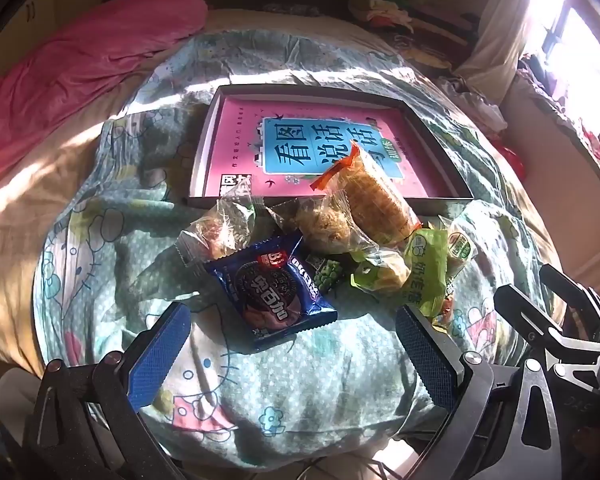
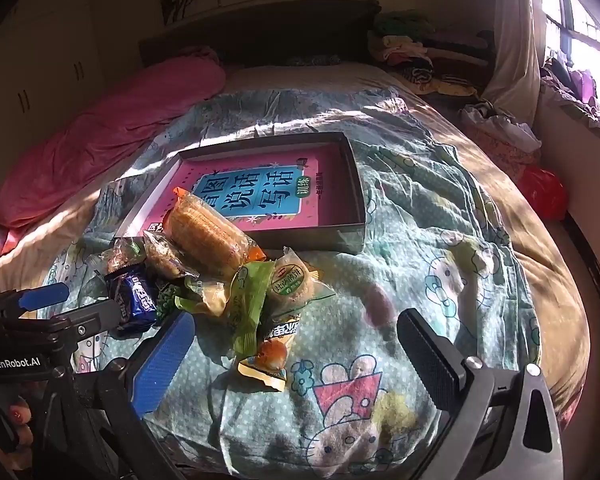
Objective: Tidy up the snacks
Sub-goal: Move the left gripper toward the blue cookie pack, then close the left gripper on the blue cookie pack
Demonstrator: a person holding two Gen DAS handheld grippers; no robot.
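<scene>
A pile of wrapped snacks lies on the bed in front of a shallow grey box (image 1: 204, 148) (image 2: 356, 200) that holds a pink book (image 1: 236, 140) (image 2: 328, 188). The pile has a blue Oreo packet (image 1: 274, 294) (image 2: 134, 296), a long orange-ended cracker pack (image 1: 374, 196) (image 2: 210, 232), clear-wrapped pastries (image 1: 324, 226), green packets (image 1: 426, 276) (image 2: 248, 304) and a small yellow packet (image 2: 266, 360). My left gripper (image 1: 292, 344) is open just short of the Oreo packet. My right gripper (image 2: 296, 352) is open around the yellow packet's near end.
The snacks lie on a rumpled Hello Kitty quilt (image 1: 260, 392) (image 2: 440, 264). A pink duvet (image 1: 80, 64) (image 2: 100, 136) lies at the left. Piled clothes (image 2: 404, 48) sit at the bed's head. The left gripper's body (image 2: 40, 332) shows at the lower left.
</scene>
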